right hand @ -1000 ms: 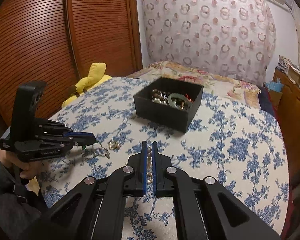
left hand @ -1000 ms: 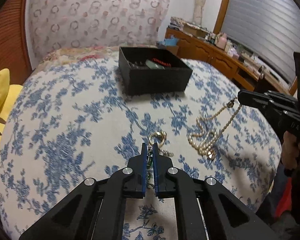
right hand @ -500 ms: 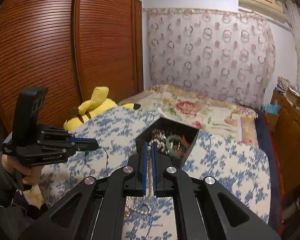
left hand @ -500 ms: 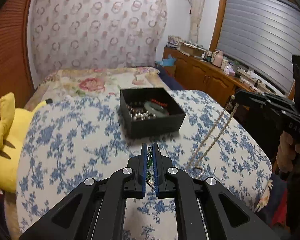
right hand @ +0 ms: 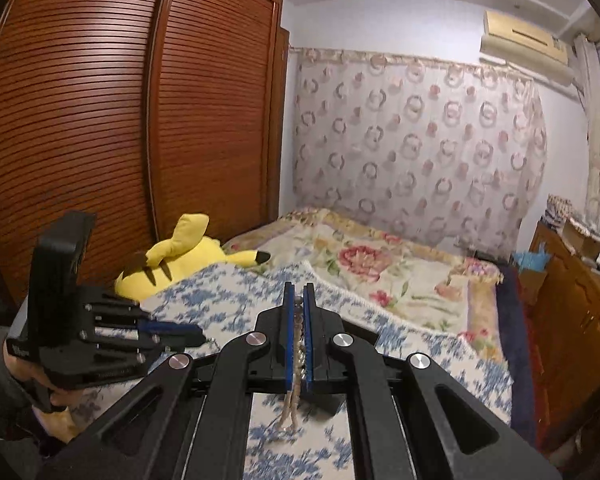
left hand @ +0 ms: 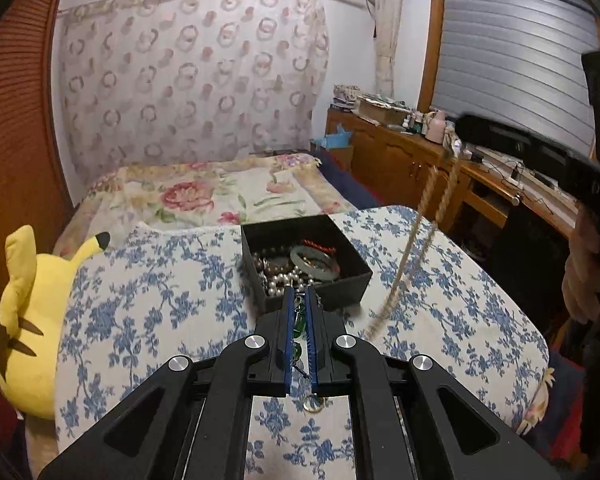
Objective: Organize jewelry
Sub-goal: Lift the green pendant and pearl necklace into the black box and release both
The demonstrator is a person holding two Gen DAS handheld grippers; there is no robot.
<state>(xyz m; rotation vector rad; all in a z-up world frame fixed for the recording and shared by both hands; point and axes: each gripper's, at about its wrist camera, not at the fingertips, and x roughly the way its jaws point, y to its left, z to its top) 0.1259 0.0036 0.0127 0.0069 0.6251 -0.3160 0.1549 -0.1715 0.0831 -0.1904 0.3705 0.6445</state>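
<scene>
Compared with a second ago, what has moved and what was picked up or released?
Both grippers rose. The pearl necklace, clamped in the right gripper, was coiled on the bedspread and now hangs clear. The green-bead chain, in the left gripper, lifted too. Nothing released; both jaws stayed shut. The black box kept its place.

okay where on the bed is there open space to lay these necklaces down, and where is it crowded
Open cloth lies on the blue-flowered blanket between the yellow plush toy and the black box. The pink-flowered cover behind the box is bare too. Right of the box, the hanging pearl necklace crosses the cloth. The box itself already holds a pile of jewelry.
</scene>
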